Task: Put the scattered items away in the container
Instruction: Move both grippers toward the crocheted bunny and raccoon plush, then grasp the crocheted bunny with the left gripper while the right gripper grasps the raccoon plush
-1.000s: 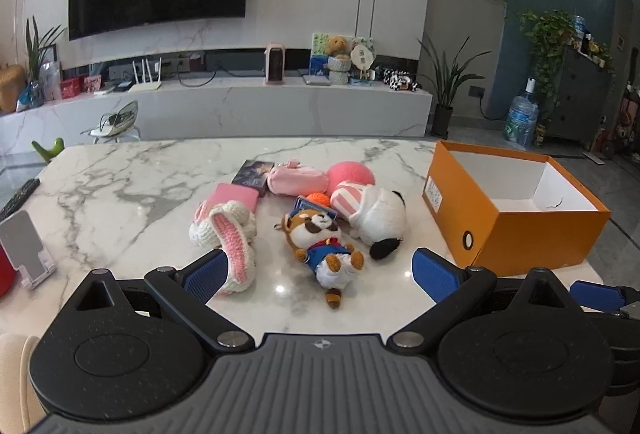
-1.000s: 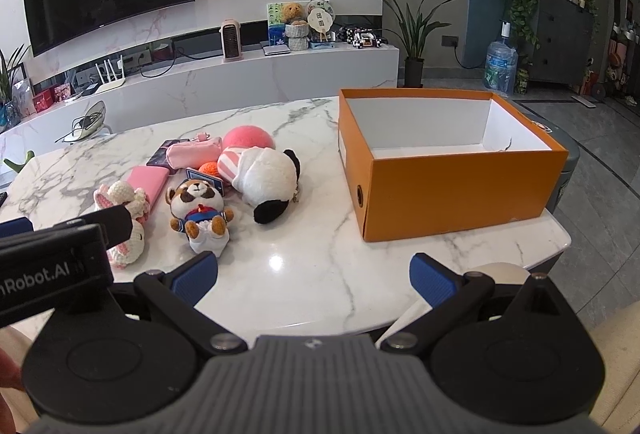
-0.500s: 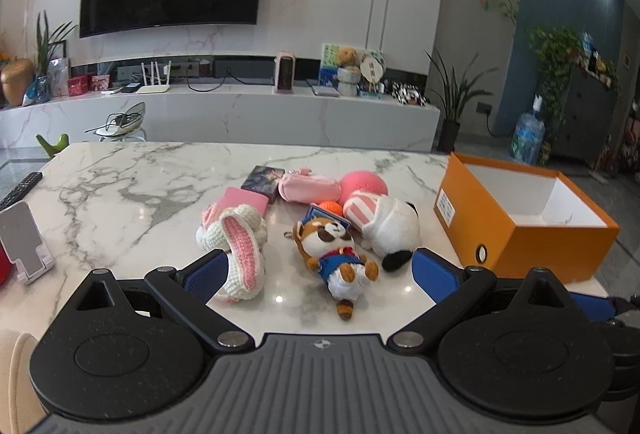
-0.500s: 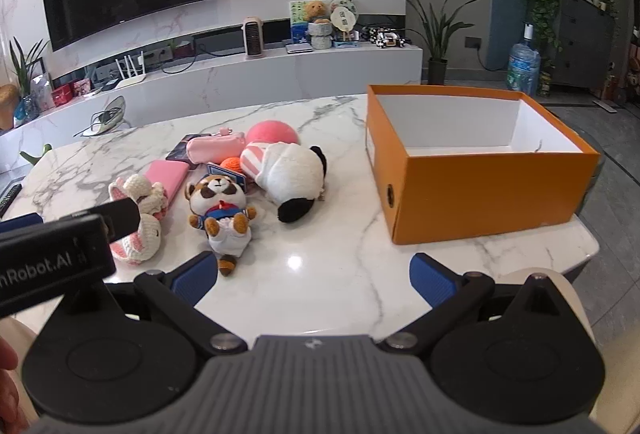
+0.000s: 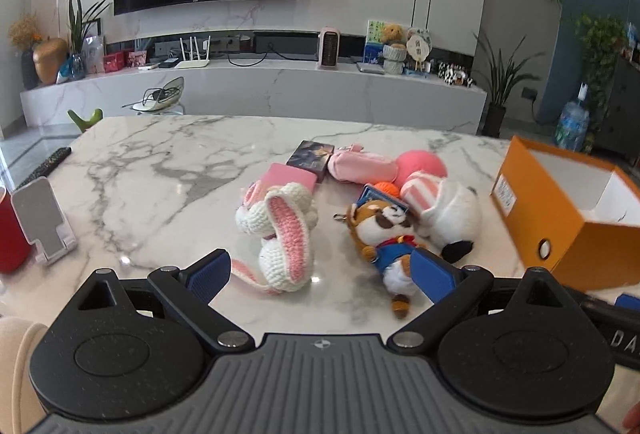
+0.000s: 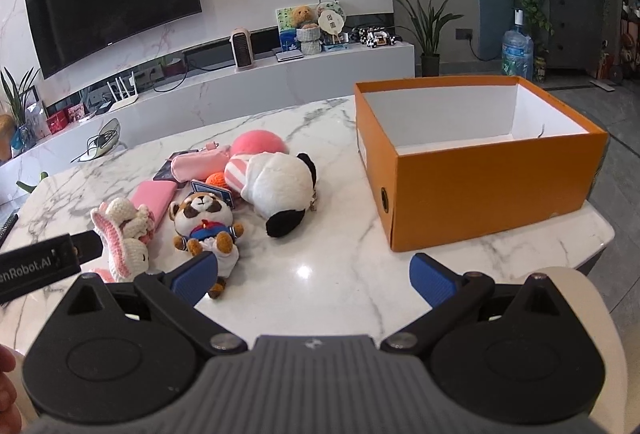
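Note:
Soft toys lie grouped on the marble table [image 5: 160,169]: a crocheted white and pink bunny [image 5: 280,230], a raccoon plush [image 5: 384,234], a white panda plush [image 5: 448,209], a pink ball [image 5: 422,165], a pink pouch [image 5: 360,167], a pink case [image 5: 288,175] and a dark card box [image 5: 310,155]. An empty orange box [image 6: 480,161] stands at the right. My left gripper [image 5: 320,274] is open, low over the front edge before the bunny and raccoon. My right gripper [image 6: 312,276] is open too, in front of the raccoon plush [image 6: 206,222], holding nothing.
A phone stand [image 5: 42,218], a red cup [image 5: 10,238] and a remote [image 5: 44,165] sit at the table's left end. Bare marble [image 6: 340,254] lies between the toys and the box. A TV wall and low cabinet stand behind.
Both grippers have moved forward and left towards the toys, which now look larger and nearer. The orange box has slid to the right in the left wrist view. Jaws stay open.

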Motion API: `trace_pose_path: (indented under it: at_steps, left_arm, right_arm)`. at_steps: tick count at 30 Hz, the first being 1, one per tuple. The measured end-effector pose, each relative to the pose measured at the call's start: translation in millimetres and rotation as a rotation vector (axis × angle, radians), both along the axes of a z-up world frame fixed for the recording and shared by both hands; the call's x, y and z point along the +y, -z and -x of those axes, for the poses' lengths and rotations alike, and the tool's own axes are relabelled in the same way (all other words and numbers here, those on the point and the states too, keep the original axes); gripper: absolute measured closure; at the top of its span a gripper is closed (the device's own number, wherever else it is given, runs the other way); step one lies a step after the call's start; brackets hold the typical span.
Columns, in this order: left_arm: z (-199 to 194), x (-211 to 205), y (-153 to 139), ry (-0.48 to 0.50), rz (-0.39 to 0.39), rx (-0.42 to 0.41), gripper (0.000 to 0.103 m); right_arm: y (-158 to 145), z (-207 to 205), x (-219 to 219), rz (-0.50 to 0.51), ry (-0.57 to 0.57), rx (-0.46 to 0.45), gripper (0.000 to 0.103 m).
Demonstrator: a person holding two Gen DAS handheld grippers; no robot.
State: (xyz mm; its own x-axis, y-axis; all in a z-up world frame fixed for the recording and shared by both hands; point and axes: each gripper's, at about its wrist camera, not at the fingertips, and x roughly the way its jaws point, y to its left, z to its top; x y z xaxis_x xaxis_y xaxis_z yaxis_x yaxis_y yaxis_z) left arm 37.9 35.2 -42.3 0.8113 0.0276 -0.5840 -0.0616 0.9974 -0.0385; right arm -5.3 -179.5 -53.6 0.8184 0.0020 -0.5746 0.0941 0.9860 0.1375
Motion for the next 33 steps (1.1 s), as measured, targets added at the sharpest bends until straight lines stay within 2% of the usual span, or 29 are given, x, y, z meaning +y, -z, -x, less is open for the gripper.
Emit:
trace_pose_path:
  at_steps: [8,20,24,33]
  left_arm:
    - [-17,-3,14,0.002,-0.081,0.03,0.0]
    - [-57,14,38,-0.043,-0.16,0.097,0.0]
    - [-70,17,48,-0.032,-0.172,0.117,0.0]
    - [-97,26,72,-0.004,-0.174,0.159,0.0]
  right_arm:
    - [5,-23,7,0.001,-0.052,-0.021,0.0]
    - [22,-72,28,0.031,-0.143,0.053,0.002]
    - [27,-90,42,0.052,-0.193,0.059,0.011]
    - [46,-128,69,0.049,-0.29,0.091,0.016]
